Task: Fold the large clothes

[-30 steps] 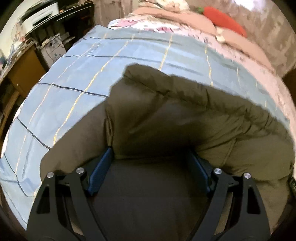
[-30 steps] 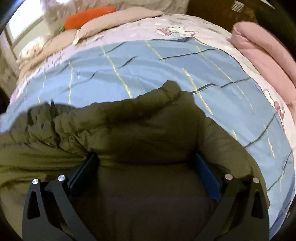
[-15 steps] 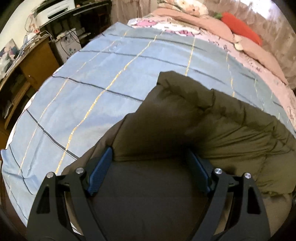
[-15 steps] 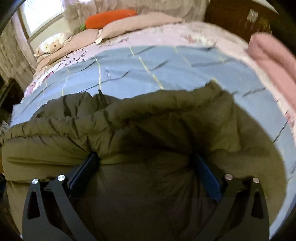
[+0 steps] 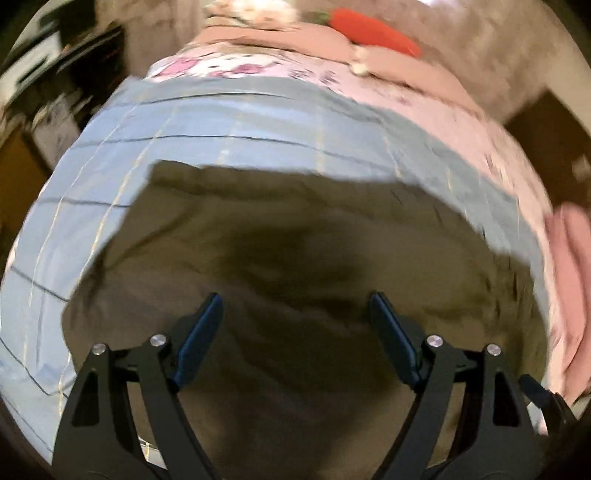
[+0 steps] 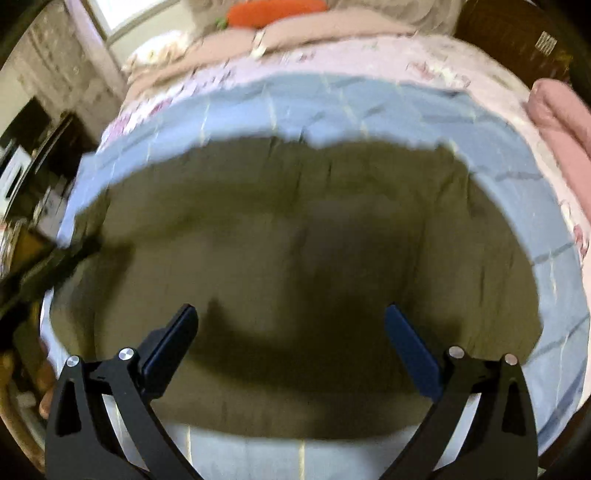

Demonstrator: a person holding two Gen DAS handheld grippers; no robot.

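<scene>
A large olive-green padded garment [image 5: 295, 236] lies folded in a broad flat shape on the light-blue checked sheet [image 5: 229, 122]; it also fills the right wrist view [image 6: 295, 229]. My left gripper [image 5: 295, 306] is open and empty, hovering above the garment. My right gripper [image 6: 291, 317] is open and empty, also above the garment and clear of it. Both views are motion-blurred.
The sheet [image 6: 332, 96] covers a bed with pink floral bedding [image 5: 424, 96]. An orange carrot-shaped pillow [image 5: 373, 29] lies at the headboard. A folded pink blanket [image 6: 561, 122] sits at the right. Dark furniture [image 5: 44, 85] stands left of the bed.
Both grippers have let go of the garment and pulled back upward. The raised fold they held has dropped flat onto the garment.
</scene>
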